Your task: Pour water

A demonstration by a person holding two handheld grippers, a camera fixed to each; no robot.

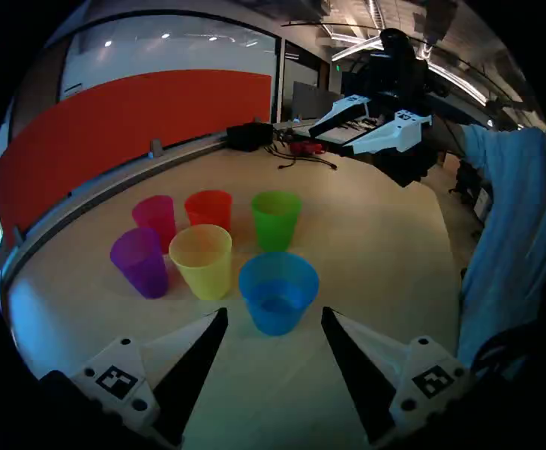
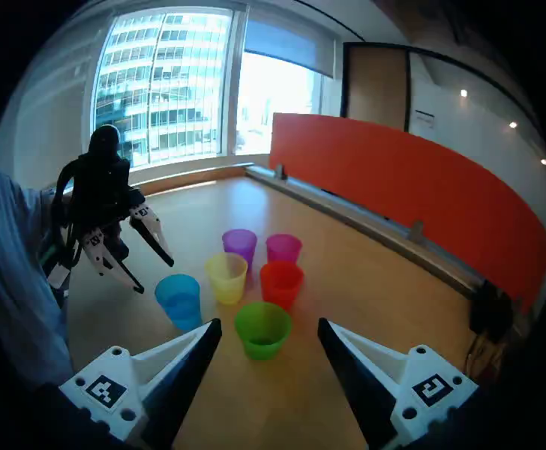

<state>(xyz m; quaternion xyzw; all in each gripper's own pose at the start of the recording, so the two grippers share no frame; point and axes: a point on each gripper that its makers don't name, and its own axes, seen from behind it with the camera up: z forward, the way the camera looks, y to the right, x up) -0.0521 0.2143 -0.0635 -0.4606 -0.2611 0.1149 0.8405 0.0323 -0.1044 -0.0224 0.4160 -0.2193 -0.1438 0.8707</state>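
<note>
The left hand-held gripper (image 1: 273,311) hangs with its fingers spread wide and empty. The blue cup (image 1: 278,292) stands upright on the counter (image 1: 378,247) just ahead, between them. The right hand-held gripper (image 2: 268,322) is likewise spread and empty, facing the green cup (image 2: 262,328) of the same cluster.

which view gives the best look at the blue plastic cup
The left gripper view: the translucent blue plastic cup sits close, just ahead of the open left gripper, with its inside visible. The right gripper view shows the cup smaller and farther off.
</note>
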